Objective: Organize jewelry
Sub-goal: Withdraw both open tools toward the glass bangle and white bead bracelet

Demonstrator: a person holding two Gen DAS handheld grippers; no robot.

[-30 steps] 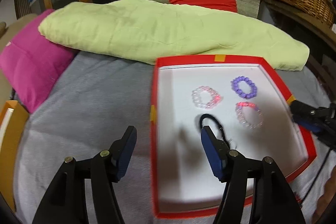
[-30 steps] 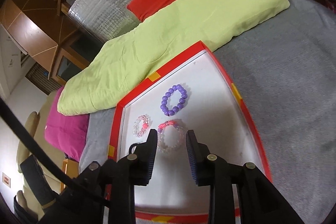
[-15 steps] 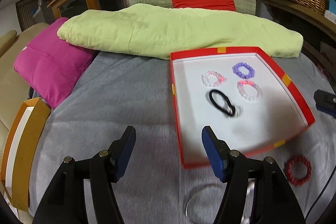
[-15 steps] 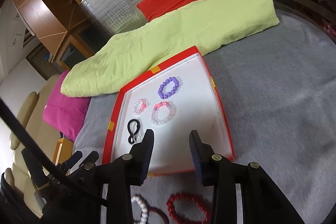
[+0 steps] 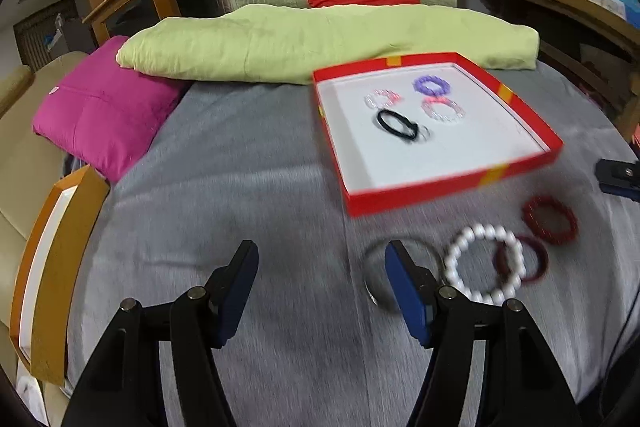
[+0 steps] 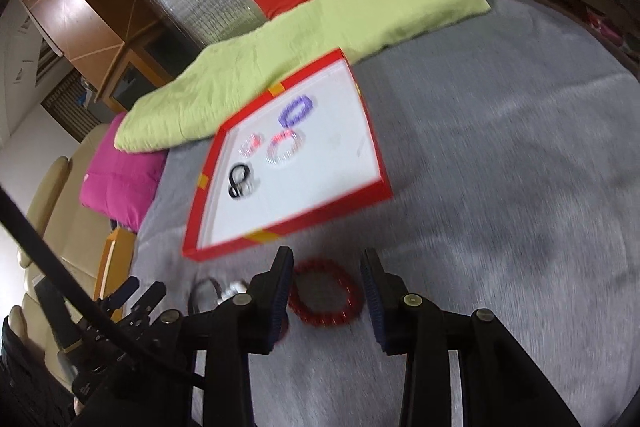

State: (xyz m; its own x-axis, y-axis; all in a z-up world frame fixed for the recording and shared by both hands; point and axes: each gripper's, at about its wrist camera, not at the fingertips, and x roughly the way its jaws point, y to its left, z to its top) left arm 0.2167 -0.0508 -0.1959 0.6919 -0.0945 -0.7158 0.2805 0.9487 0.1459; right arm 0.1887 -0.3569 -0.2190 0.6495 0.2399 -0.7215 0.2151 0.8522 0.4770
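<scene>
Hovering over the grey bed (image 5: 248,179), the left gripper (image 5: 318,291) is holding its jaws wide apart, gripping nothing. Further right, a red box (image 5: 440,183) is holding four bracelets; a white bracelet (image 5: 484,263) is lying in front. The right gripper (image 6: 326,291) is hanging above a red bracelet (image 6: 326,293), jaws apart, empty.

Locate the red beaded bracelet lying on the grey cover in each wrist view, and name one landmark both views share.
Left wrist view: red beaded bracelet at right edge, below the tray.
Right wrist view: bottom centre, just ahead of the jaws.
Shared landmark: red-rimmed tray.
</scene>
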